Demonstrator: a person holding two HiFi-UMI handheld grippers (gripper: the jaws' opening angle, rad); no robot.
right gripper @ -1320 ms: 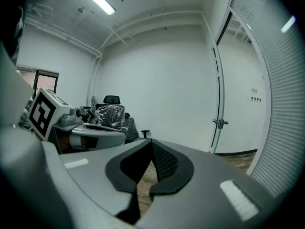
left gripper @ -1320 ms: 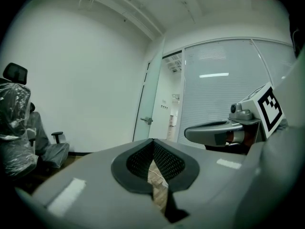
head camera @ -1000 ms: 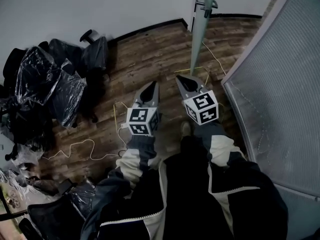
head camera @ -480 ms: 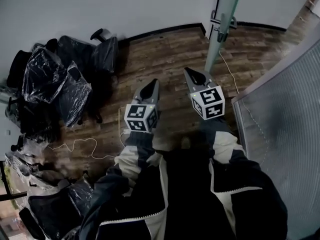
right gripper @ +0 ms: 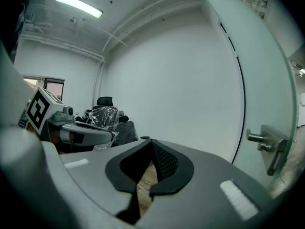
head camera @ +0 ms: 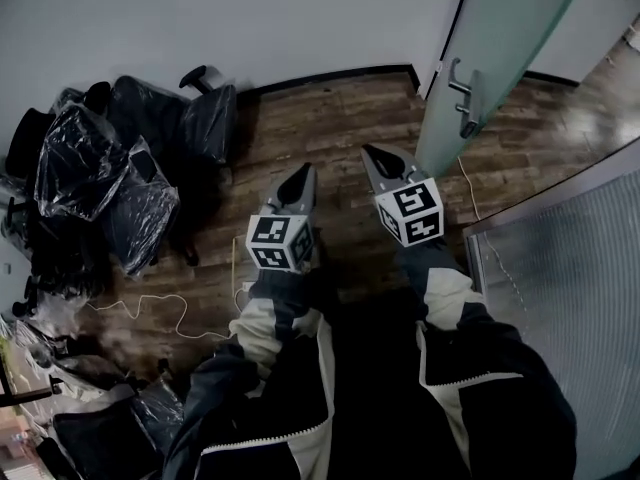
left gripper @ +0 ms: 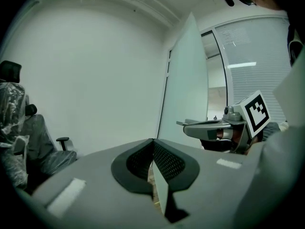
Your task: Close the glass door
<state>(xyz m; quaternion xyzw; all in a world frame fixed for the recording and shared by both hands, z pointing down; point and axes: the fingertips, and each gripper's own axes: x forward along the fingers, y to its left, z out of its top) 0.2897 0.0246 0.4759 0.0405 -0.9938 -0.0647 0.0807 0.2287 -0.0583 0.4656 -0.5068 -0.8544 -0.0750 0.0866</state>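
Glass door [head camera: 500, 48]: ajar at the far right corner of the floor [head camera: 330, 118], handle [head camera: 466, 96] untouched, closing judged not begun; left gripper [head camera: 299, 176], right gripper [head camera: 375, 156] empty, jaws together, short of it

Glass door [head camera: 500, 38]: frosted pale green, silver-grey handle [head camera: 466, 93]. Floor [head camera: 330, 128]: dark brown wood planks. Left claw [head camera: 303, 168], right claw [head camera: 368, 150]: grey, black inner faces, black-and-white square-marker cubes. Chairs [head camera: 110, 168]: black under clear plastic. Partition [head camera: 570, 268]: grey, fine stripes.
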